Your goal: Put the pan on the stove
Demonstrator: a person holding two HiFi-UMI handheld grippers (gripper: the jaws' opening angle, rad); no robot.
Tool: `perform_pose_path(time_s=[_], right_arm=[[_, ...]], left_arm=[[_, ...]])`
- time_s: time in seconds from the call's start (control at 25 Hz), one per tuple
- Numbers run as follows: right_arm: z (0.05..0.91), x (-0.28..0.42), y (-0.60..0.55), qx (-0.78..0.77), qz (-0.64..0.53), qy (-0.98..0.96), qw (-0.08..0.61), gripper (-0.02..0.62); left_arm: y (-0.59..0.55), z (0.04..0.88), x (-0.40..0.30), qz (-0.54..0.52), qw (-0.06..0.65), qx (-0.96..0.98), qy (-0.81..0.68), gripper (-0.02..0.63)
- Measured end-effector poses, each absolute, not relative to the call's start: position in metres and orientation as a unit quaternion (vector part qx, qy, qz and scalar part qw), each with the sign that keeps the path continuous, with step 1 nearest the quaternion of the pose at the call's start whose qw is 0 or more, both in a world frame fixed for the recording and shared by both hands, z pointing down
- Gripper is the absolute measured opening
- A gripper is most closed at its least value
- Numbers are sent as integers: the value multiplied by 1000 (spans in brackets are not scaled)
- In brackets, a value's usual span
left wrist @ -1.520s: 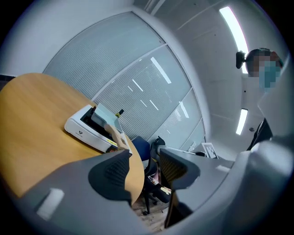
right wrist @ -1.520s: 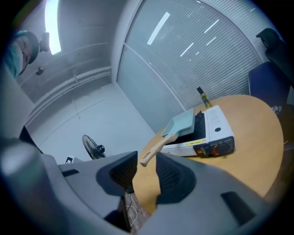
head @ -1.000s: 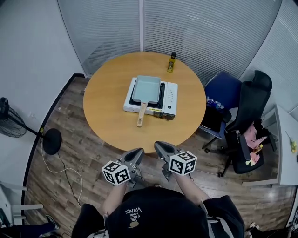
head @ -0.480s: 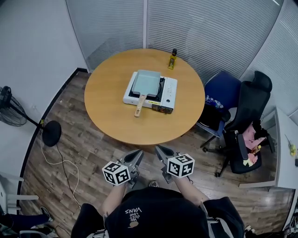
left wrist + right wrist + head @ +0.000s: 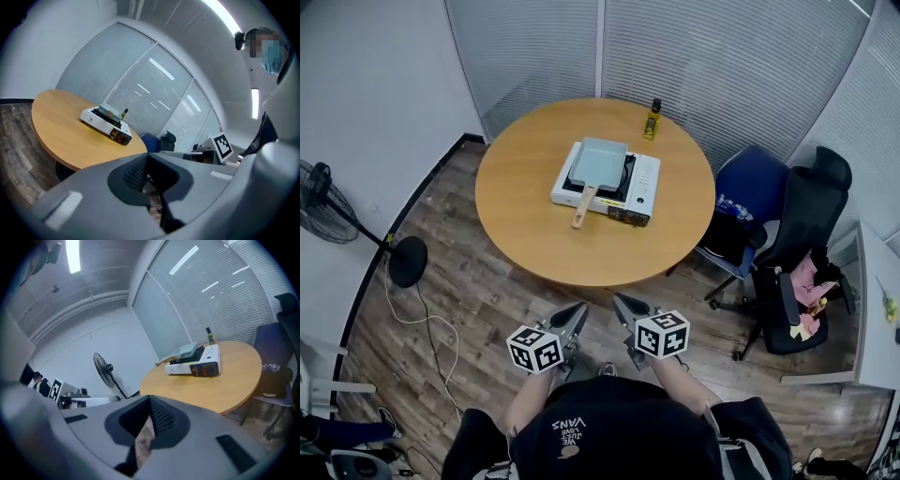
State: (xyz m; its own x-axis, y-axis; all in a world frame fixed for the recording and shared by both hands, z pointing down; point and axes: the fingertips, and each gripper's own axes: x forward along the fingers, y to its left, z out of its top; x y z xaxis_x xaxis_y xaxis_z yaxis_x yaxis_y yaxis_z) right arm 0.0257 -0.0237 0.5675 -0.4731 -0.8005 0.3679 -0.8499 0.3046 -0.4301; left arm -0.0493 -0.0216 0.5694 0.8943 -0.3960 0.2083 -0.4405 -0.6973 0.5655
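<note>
Your left gripper and right gripper are pressed together, empty. The pan sits on the stove; a careless reach could knock its handle, jutting toward 7 o'clock.

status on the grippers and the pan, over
Shut and empty: left gripper, right gripper, both short of the table. Pan already sits on the stove, wooden handle overhanging. Nothing in the way.

Pan on stove, bottle behind, on table.
</note>
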Motion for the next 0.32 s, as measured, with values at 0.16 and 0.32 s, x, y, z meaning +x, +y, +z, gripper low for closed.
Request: perform_pose_path(time_s=[0.16,0.32], right_arm=[[570,28,-23,514,294,-805,47,12],[574,27,-24,515,294,-803,51,12]], left_arm=[[-21,571,-48,33,320,919,-228,9],[-22,573,-50,33,322,918,-230,9]])
